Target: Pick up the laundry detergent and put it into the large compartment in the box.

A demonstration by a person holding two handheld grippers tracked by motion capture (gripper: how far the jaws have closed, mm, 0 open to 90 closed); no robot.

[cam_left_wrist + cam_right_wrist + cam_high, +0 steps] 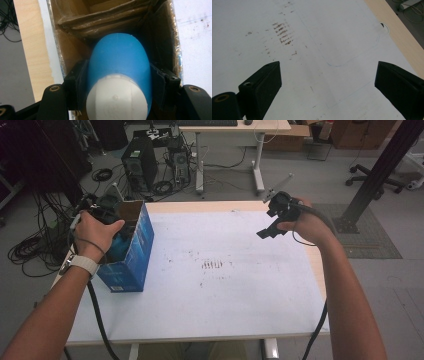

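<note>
My left gripper (117, 87) clamps a blue bottle (120, 62) with a white cap (116, 100) inside the open blue carton (135, 250) at the table's (225, 310) nine o'clock; my right gripper (327, 75) hovers at two o'clock, jaws apart.

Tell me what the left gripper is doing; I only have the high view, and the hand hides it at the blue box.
Observer: The left gripper is clamped on a blue bottle with a white cap.
Operator: Say where the bottle sits.
Observer: Inside the open box, between its brown cardboard walls, cap toward the camera.
Operator: Report the right gripper.
Observer: The right gripper has its jaws wide apart, holding nothing, above the white table with brown stains.
</note>
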